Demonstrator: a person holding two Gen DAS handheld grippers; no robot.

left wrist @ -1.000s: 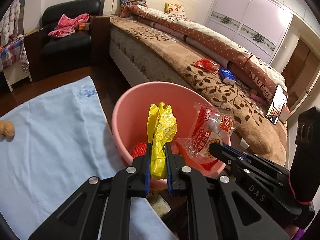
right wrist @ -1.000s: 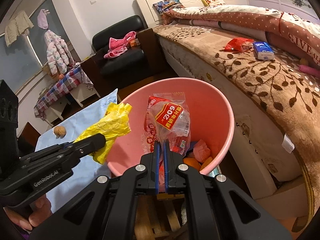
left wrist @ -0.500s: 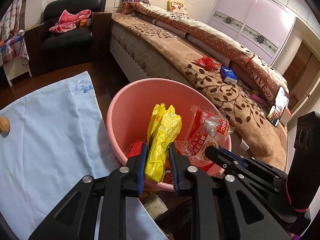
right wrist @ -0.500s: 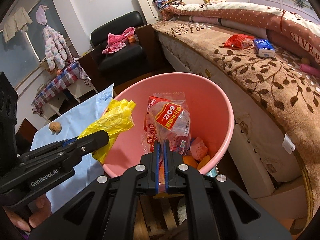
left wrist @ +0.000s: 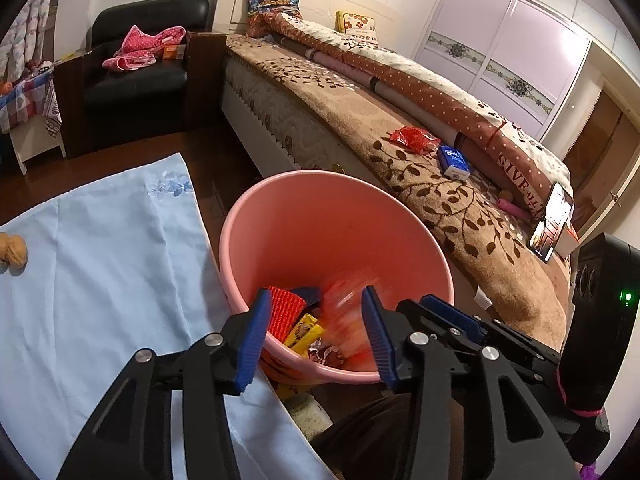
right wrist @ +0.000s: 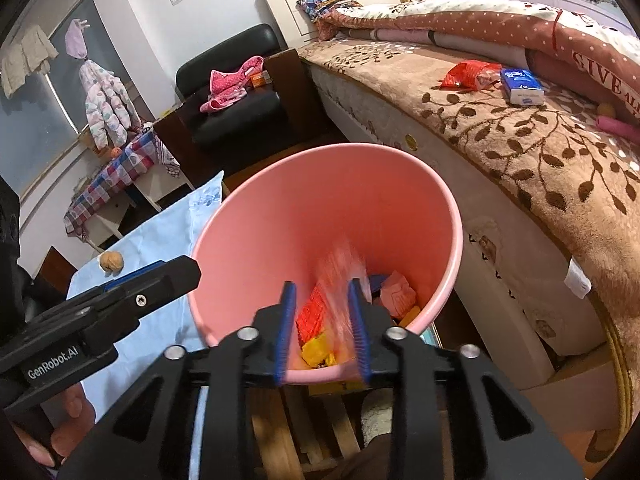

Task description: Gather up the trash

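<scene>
My two tongs, left gripper (left wrist: 314,322) and right gripper (right wrist: 322,320), are opening, gripping nothing, over one pink bin (left wrist: 320,216); a blurred red wrapper (right wrist: 340,276) drops inside. One walnut (left wrist: 12,249) lies on the blue cloth (left wrist: 100,280).

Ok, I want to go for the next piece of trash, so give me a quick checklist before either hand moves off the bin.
1. Left gripper jaws opening, nothing between them: ok.
2. Right gripper jaws opening, a blurred red wrapper dropping between them, pads not on it: ok.
3. Wrapper settled in the pink bin: cannot tell, it is blurred.
4. Bin upright: ok.
5. Trash left: red packet on the bed, not ok.
6. Walnut on the blue cloth, trash or not: cannot tell.
</scene>
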